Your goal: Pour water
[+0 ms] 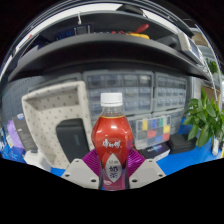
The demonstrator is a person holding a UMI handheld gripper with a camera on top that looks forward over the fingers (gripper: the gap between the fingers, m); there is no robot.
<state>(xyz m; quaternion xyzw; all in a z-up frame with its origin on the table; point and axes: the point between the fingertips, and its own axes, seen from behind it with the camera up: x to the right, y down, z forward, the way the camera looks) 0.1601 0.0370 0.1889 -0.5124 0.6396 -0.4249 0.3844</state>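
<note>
A red bottle [110, 130] with a white cap and a white label stands upright between my gripper's fingers. My gripper [112, 166] is shut on the bottle's lower body, and both purple pads [93, 160] press against its sides. The bottle looks lifted off the blue tabletop [190, 160], though its base is hidden behind the fingers. No cup or other vessel for the water shows in this view.
A beige chair [55, 115] stands behind on the left. Drawer cabinets [150, 100] and shelving fill the back. A green plant [205, 118] sits at the right, beside small coloured boxes [152, 128].
</note>
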